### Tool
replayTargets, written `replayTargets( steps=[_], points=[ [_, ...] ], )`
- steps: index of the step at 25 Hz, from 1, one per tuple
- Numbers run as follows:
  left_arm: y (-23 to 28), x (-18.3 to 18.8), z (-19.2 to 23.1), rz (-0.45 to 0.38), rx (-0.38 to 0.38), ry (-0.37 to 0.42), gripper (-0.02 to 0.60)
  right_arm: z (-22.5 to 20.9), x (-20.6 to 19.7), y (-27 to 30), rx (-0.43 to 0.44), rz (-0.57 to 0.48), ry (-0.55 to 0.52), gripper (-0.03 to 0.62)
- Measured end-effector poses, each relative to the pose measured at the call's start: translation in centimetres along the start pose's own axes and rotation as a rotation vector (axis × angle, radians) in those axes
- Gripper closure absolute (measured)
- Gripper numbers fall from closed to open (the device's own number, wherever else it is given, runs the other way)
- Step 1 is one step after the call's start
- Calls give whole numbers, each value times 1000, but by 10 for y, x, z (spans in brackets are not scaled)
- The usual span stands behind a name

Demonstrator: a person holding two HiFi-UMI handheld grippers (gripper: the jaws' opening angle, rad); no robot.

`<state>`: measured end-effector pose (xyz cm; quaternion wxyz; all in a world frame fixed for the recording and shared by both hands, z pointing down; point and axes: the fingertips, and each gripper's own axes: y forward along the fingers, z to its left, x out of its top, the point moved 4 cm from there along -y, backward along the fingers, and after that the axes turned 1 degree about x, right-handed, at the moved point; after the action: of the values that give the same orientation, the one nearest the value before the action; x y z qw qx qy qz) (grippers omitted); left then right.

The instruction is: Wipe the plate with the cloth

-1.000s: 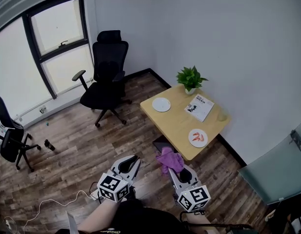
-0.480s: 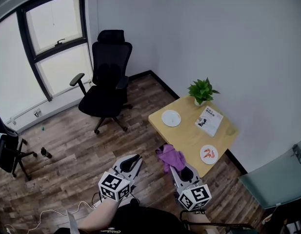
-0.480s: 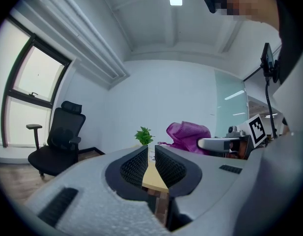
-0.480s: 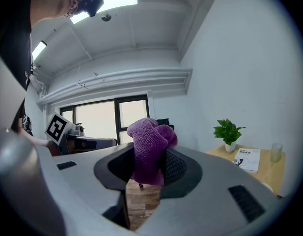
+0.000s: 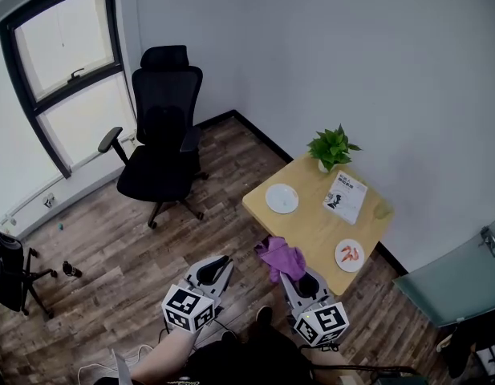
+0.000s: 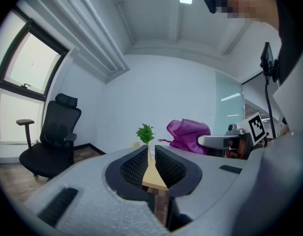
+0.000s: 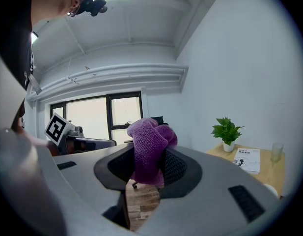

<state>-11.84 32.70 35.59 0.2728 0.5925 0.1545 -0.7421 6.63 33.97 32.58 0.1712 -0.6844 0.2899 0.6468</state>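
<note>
With the right tool (image 5: 302, 284) clamped on the purple cloth (image 5: 281, 257) and the left tool (image 5: 213, 271) closed and empty, the cloth should arrive flat over the empty plate (image 5: 281, 198), lying well ahead, far-left on the desk (image 5: 311, 227).

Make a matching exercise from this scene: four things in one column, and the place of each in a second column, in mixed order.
Things:
1. cloth
2. potted plant
3. white plate
4. office chair

Places:
A. on the wooden floor
B. between the jaws of the right gripper
C. at the far corner of the table
D. on the table, left of the booklet

Pairs: 1-B, 2-C, 3-D, 4-A
</note>
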Motion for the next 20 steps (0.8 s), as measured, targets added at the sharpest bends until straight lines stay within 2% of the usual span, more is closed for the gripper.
replayTargets(
  steps=[5, 11, 20],
  points=[
    [21, 3, 14, 11, -3, -4, 535, -17, -1, 25, 5, 7, 14, 468],
    [54, 11, 41, 20, 40, -2, 535, -50, 7, 64, 30, -1, 23, 468],
    [159, 50, 63, 13, 74, 19, 535, -137, 35, 124, 83, -9, 46, 468]
  ],
)
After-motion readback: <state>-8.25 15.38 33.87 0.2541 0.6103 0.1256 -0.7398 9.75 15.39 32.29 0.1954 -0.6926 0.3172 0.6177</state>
